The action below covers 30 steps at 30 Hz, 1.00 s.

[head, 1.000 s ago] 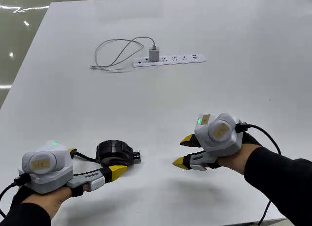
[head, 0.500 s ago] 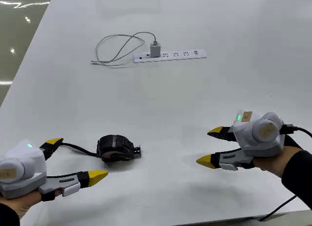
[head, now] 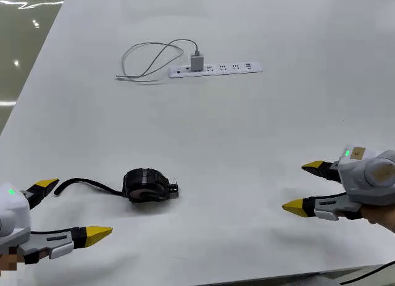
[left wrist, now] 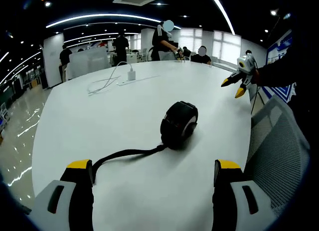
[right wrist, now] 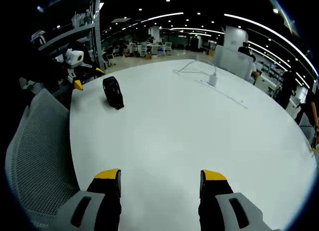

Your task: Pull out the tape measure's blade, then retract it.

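A black tape measure (head: pixel 146 185) lies on the white table (head: pixel 247 125), its black wrist strap (head: pixel 86 186) trailing to the left. In the left gripper view the tape measure (left wrist: pixel 179 123) sits ahead of the jaws with the strap (left wrist: pixel 124 154) curling back toward them. My left gripper (head: pixel 73 210) (left wrist: pixel 149 171) is open at the table's near left, apart from the tape measure. My right gripper (head: pixel 308 187) (right wrist: pixel 158 177) is open at the near right, with nothing between its fingers. The right gripper view has the tape measure (right wrist: pixel 112 92) far off at the left.
A white power strip (head: pixel 216 69) with a plugged-in charger (head: pixel 196 62) and a coiled white cable (head: pixel 148 60) lies at the back of the table. A grey mesh chair back (left wrist: pixel 284 141) stands close to the near table edge. People stand at the room's far side.
Both grippers have drawn apart and back toward the near edge. The left gripper has moved left, away from the tape measure, which stays put with its strap now lying stretched out.
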Each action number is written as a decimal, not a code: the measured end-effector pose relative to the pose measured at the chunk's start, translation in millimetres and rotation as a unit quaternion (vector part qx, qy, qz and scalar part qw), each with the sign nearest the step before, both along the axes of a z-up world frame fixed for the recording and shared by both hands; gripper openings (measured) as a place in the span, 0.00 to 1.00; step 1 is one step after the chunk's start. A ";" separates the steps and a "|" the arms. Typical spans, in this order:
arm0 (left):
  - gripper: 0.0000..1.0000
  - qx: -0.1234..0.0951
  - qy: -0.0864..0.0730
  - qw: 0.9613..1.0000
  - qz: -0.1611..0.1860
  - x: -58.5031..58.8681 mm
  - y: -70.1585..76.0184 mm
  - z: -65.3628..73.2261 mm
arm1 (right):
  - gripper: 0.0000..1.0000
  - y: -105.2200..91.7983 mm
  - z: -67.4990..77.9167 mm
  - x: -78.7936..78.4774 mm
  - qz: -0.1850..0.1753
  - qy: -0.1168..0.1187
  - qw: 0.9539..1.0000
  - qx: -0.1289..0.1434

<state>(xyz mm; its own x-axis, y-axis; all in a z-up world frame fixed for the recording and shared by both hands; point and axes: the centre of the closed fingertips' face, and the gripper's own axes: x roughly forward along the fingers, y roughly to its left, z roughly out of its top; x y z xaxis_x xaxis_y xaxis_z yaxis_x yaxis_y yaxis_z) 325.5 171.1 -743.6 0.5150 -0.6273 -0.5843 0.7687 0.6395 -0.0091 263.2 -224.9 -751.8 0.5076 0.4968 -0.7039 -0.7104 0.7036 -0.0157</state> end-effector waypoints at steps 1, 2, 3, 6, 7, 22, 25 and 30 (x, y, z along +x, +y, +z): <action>0.99 0.003 -0.006 1.000 -0.004 -1.3 2.6 1.1 | 0.64 -2.9 -1.1 -3.3 0.001 0.000 1.000 -0.002; 0.99 0.003 -0.006 1.000 -0.005 -2.1 4.2 1.6 | 0.67 -5.1 -1.8 -5.4 0.001 0.002 1.000 -0.003; 0.99 0.008 -0.010 1.000 -0.005 -2.3 7.3 2.4 | 0.69 -8.4 -2.2 -8.4 -0.001 0.004 1.000 -0.002; 0.99 0.015 -0.018 1.000 0.001 -0.6 16.0 4.3 | 0.76 -17.7 -2.1 -14.1 -0.009 0.006 1.000 0.004; 0.99 0.017 -0.018 1.000 0.005 -0.5 18.9 4.0 | 0.78 -22.2 -3.8 -17.6 -0.011 0.013 1.000 0.003; 0.99 0.016 -0.028 0.999 -0.002 6.8 19.3 13.6 | 0.99 -51.4 10.1 -22.0 -0.042 -0.016 0.999 0.016; 0.99 0.014 -0.026 1.000 -0.005 5.7 17.9 13.6 | 0.99 -49.0 12.8 -22.5 -0.034 -0.021 0.999 0.015; 0.99 0.008 -0.022 1.000 -0.005 2.2 17.9 11.1 | 0.99 -50.8 16.3 -22.5 -0.032 -0.023 0.999 0.014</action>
